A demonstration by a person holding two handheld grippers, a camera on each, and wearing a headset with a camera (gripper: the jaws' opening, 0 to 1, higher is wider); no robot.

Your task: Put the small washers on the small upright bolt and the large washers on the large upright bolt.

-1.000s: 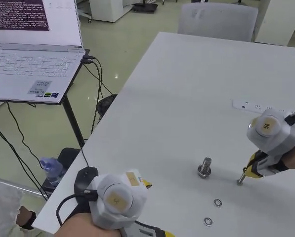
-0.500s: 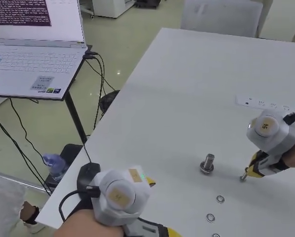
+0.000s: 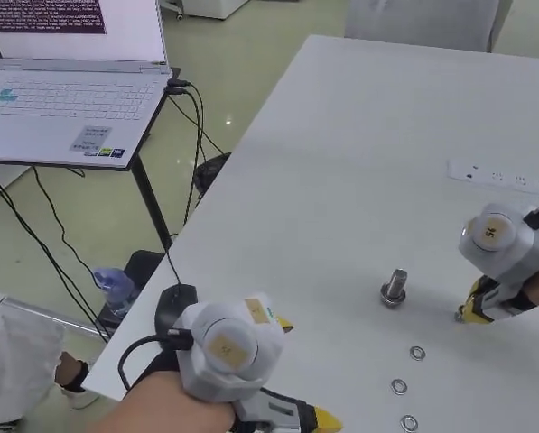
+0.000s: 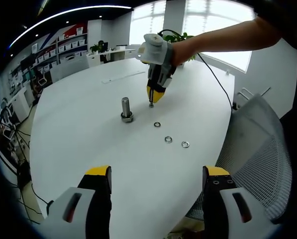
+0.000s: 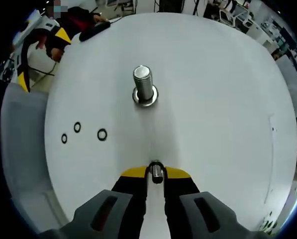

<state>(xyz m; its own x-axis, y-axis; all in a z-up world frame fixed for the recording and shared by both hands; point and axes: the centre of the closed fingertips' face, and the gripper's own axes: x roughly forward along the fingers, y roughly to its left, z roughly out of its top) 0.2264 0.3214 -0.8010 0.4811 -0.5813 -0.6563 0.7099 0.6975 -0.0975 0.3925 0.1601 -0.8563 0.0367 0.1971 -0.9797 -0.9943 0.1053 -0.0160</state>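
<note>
White and broad, the desk is seen beside a laptop that is set on a dark stand over a pale green floor. Toward the near part of the desk the large bolt is stood upright. A wider ring is seen at its foot, which may be a washer or the bolt's own head; that cannot be told from these views. Just beside it the small bolt is held upright with its lower end at the desk surface. It is pinched between the yellow tips of the right claw, whose jaws are drawn in to the bolt's width. Three washers are laid flat on the desk in a short row, apart from one another, near both bolts and on neither. The left claw is held low over the desk's near edge, its jaws spread wide with nothing between them. A power strip is laid flat farther along the desk, well apart from the bolts.
</note>
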